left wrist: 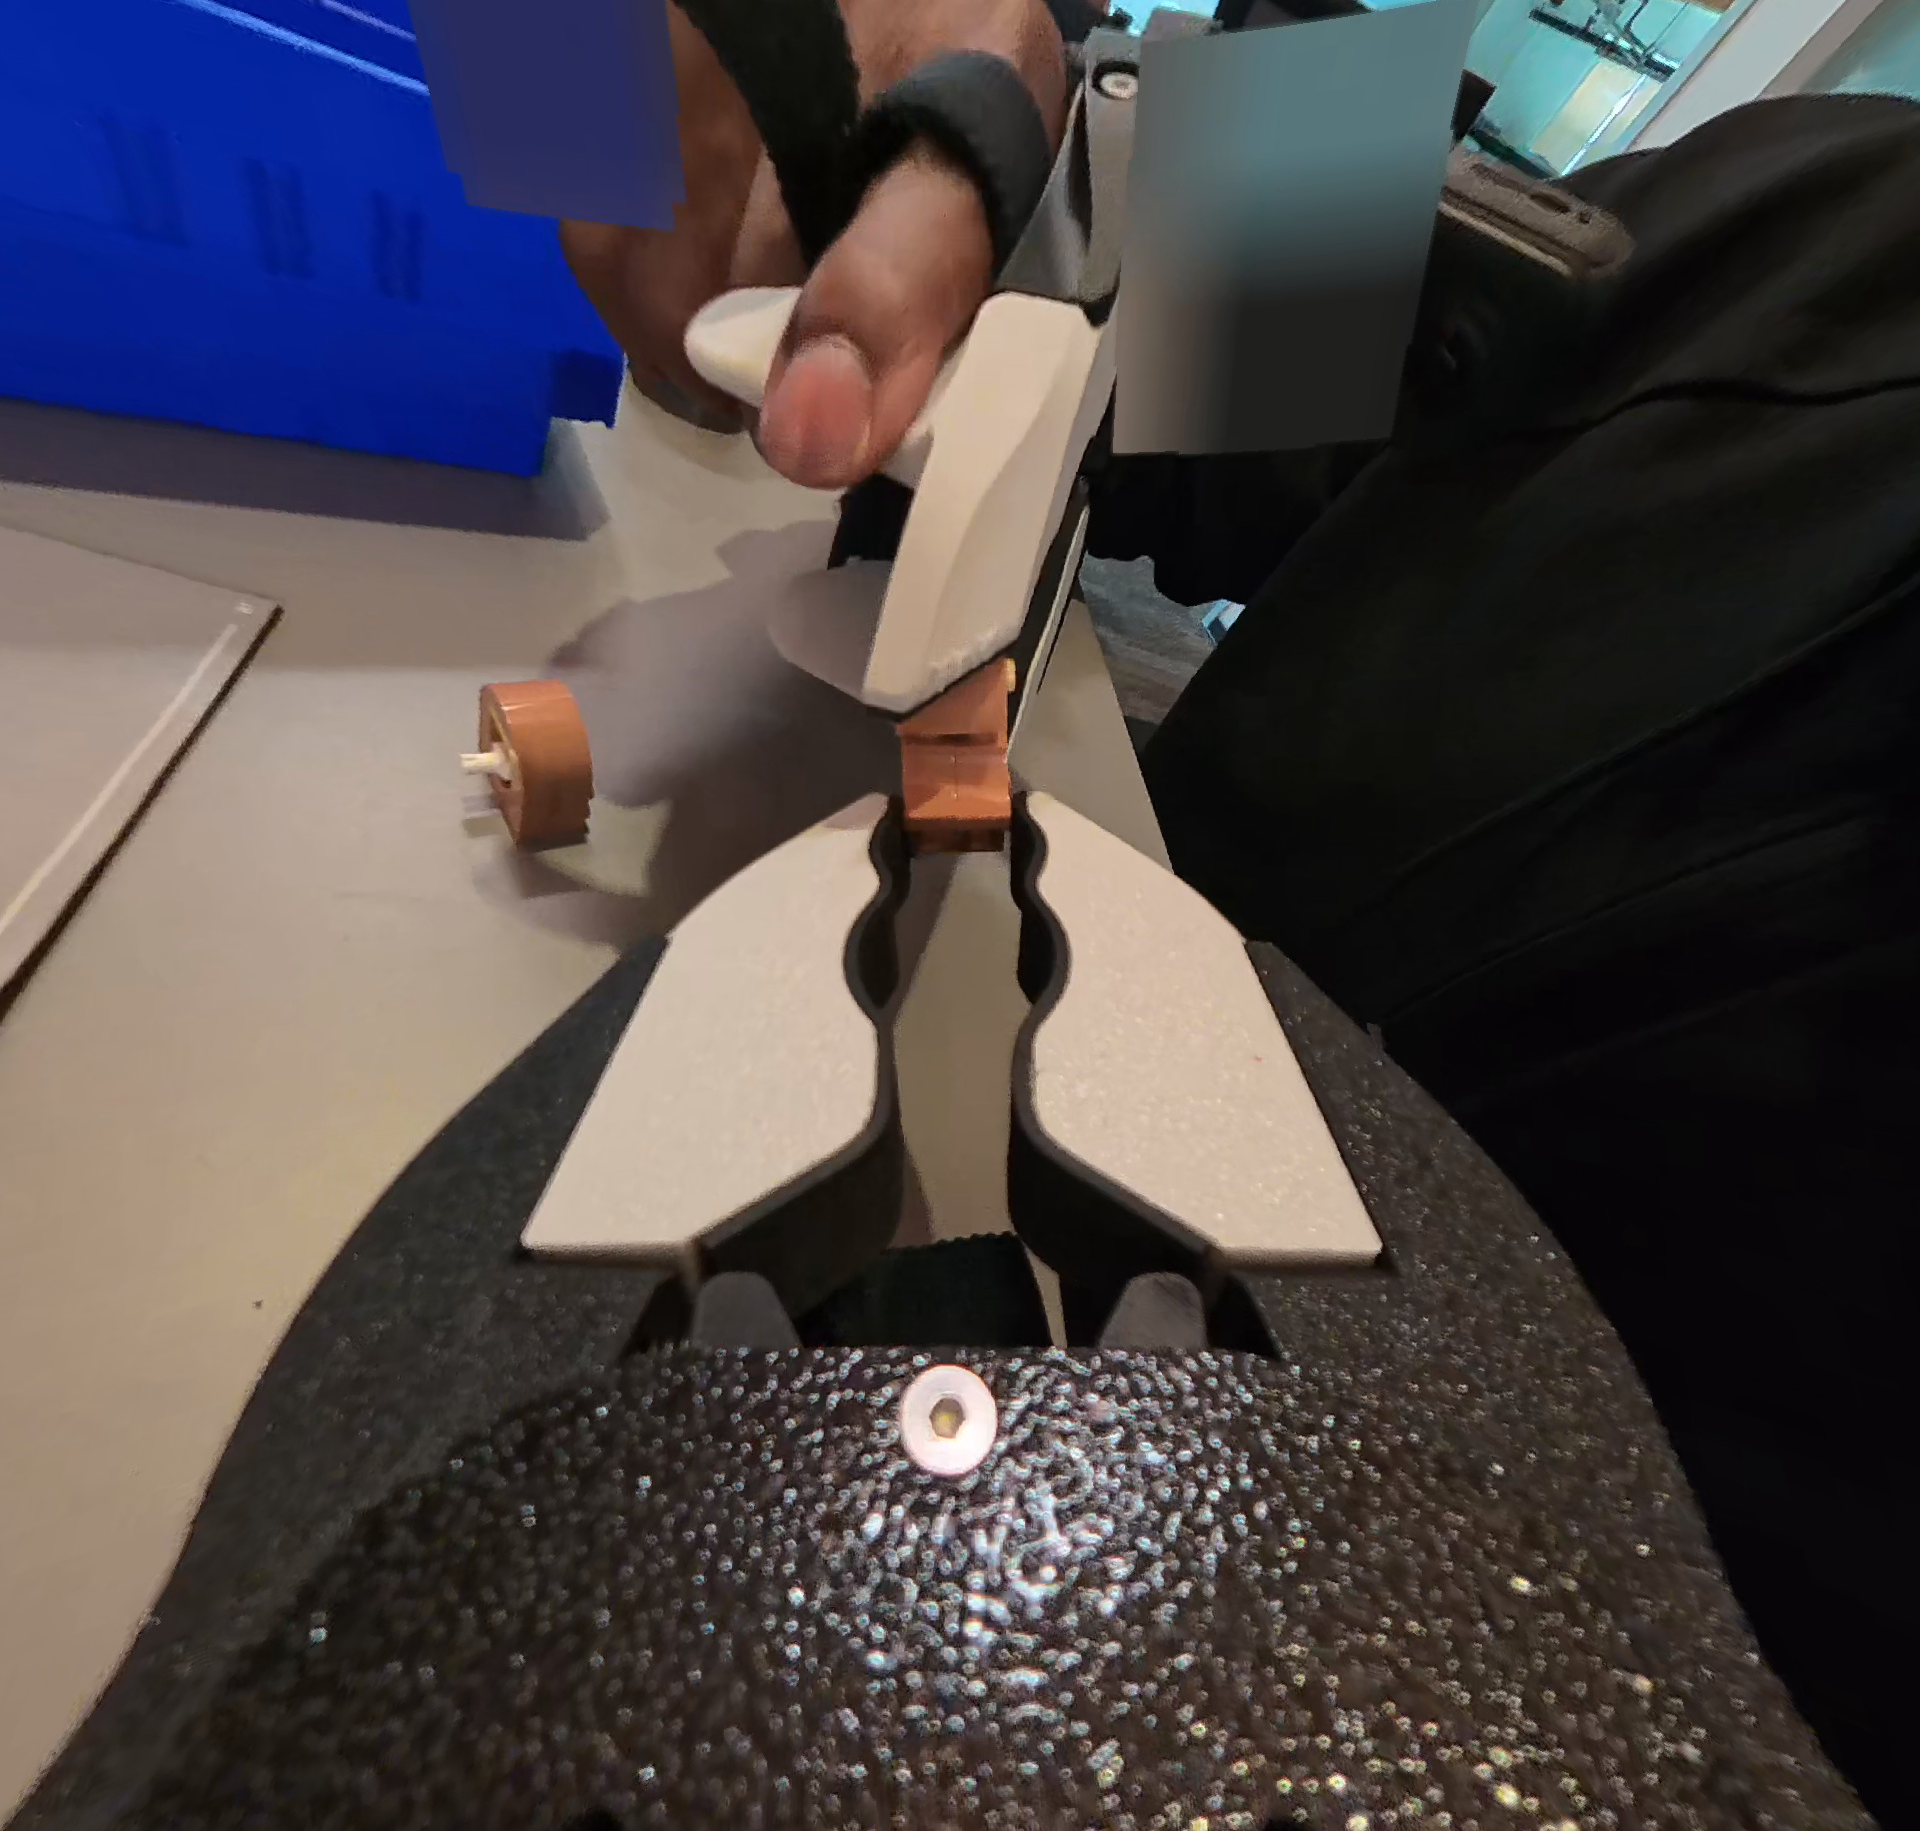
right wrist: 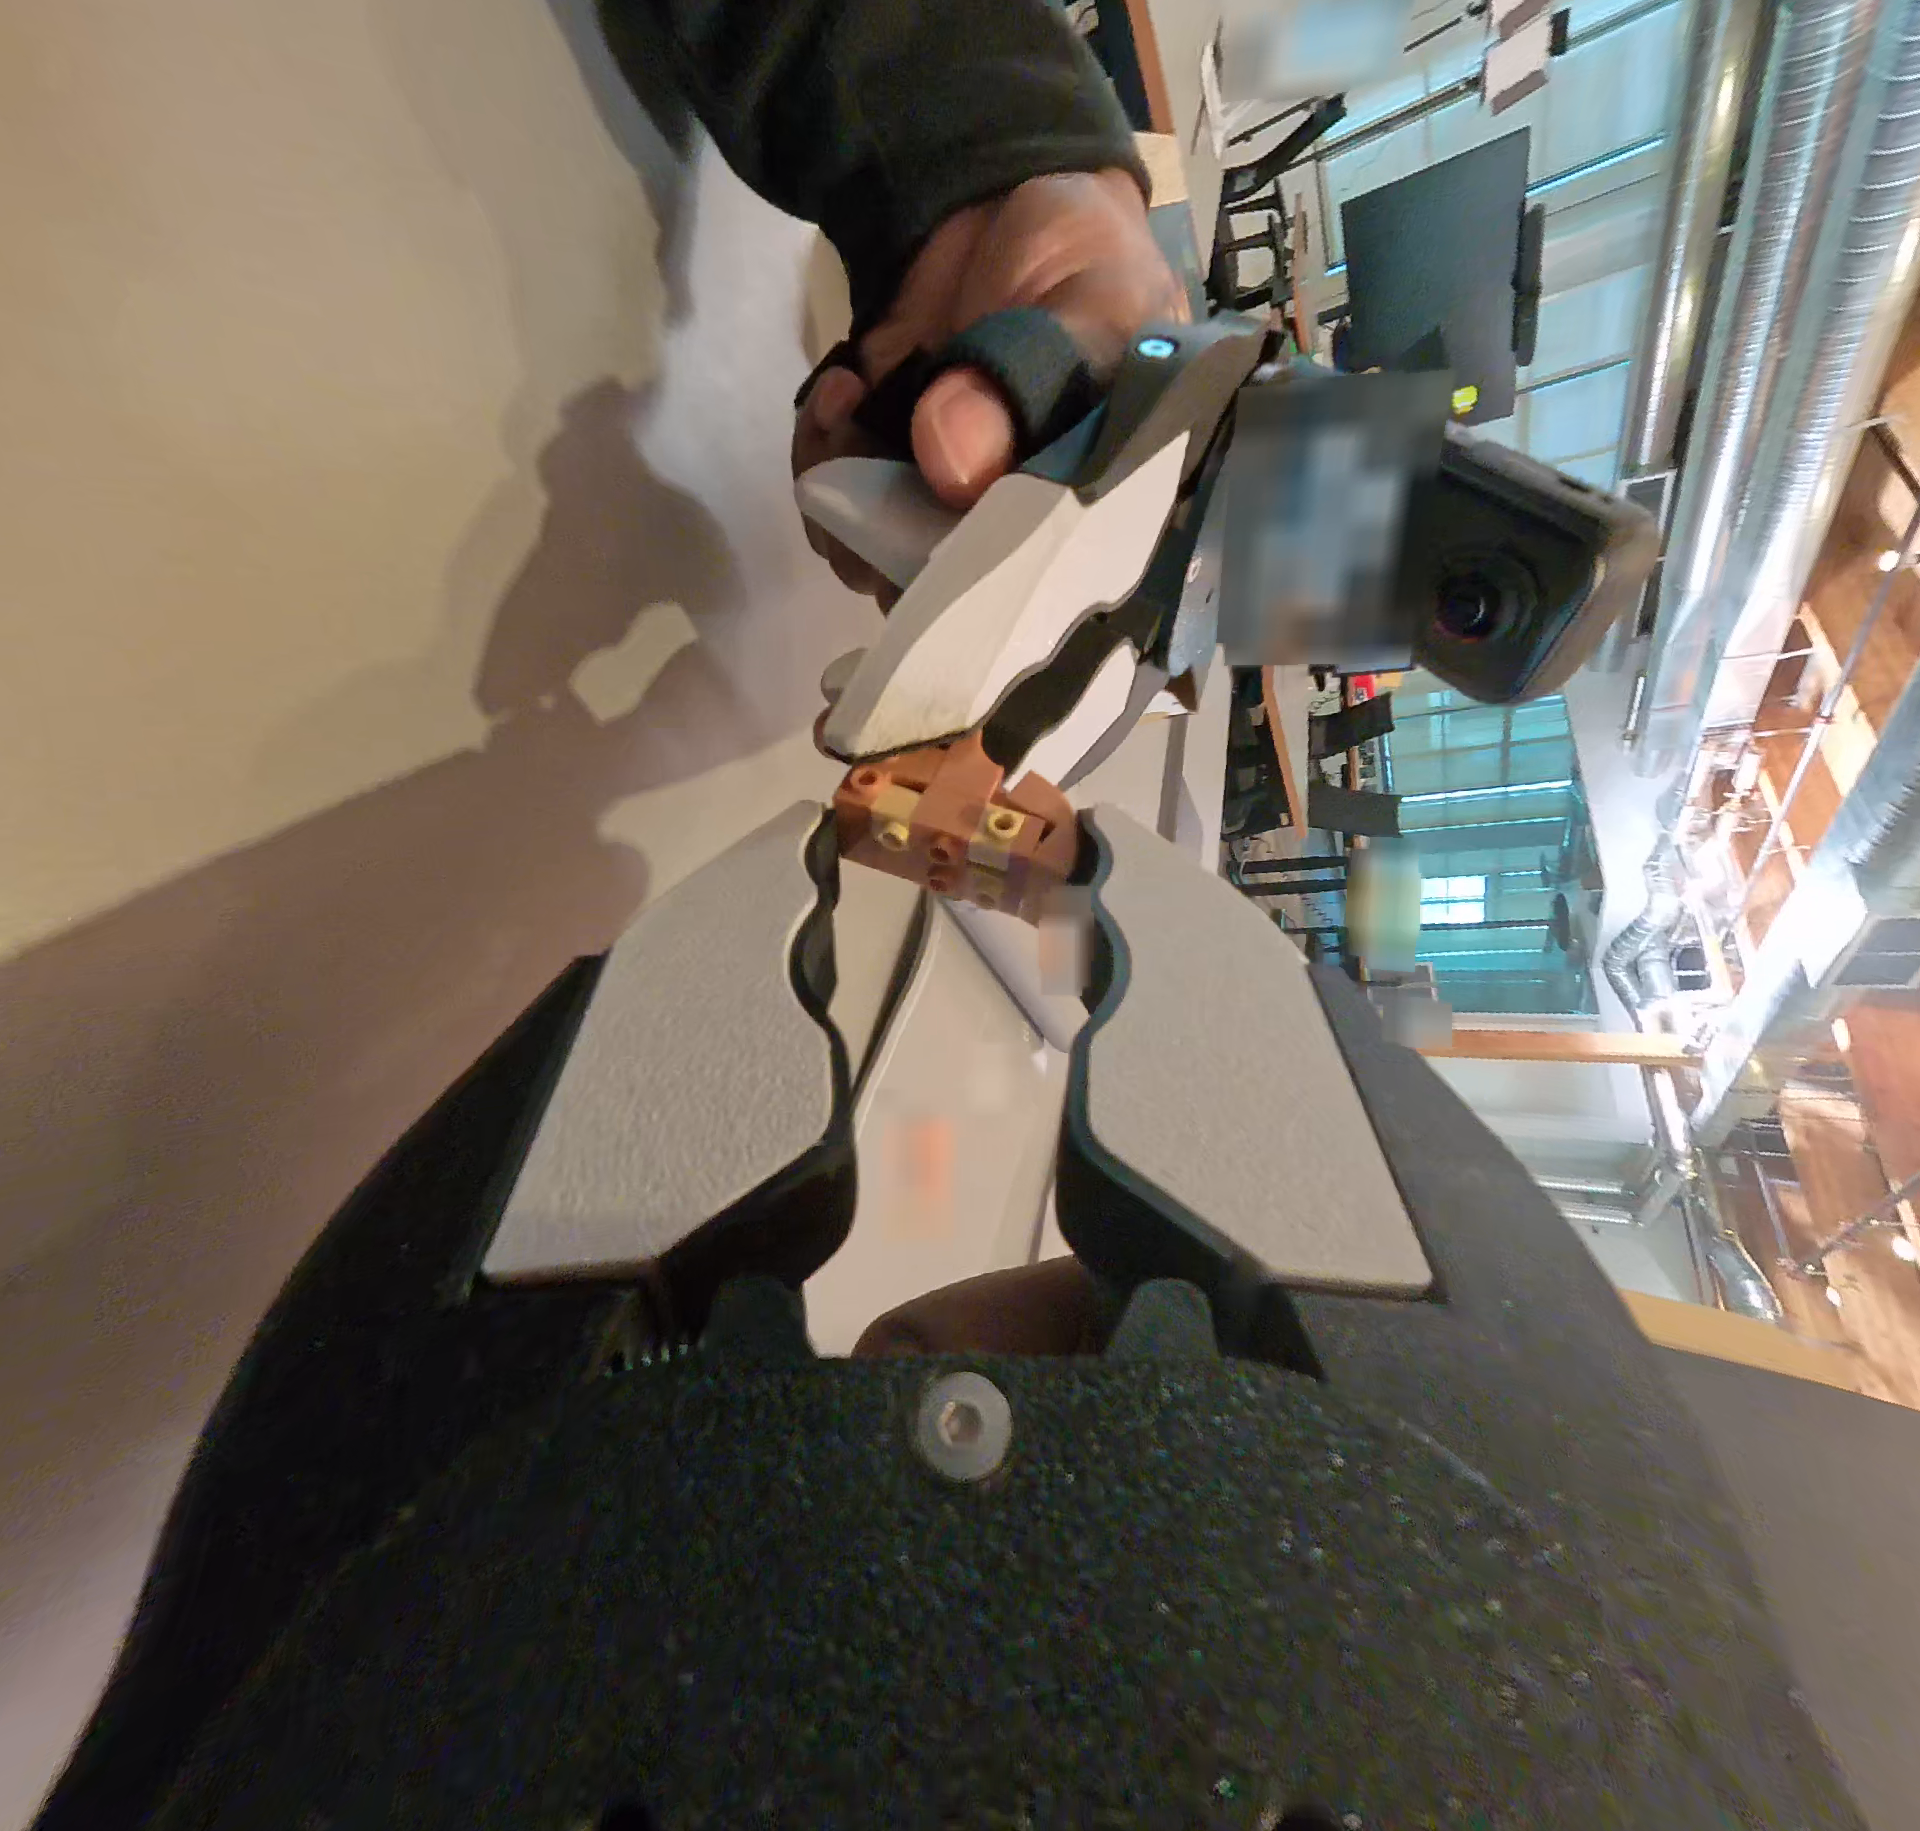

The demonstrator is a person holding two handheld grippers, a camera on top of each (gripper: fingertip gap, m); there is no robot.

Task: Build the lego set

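Grey table (left wrist: pixel 260 950): loose brown wheel (left wrist: pixel 535 763), left-view only.

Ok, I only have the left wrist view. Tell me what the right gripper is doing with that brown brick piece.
Observer: The right gripper has both fingers closed on opposite ends of the brown brick assembly.
Operator: Describe the face I can't see.
Observer: Tan studded pieces sit among the brown ones, with their studs facing the right camera.
Operator: Check my left gripper from there.
Observer: The left gripper grips the same assembly from the opposite side, with one finger lying over its top.
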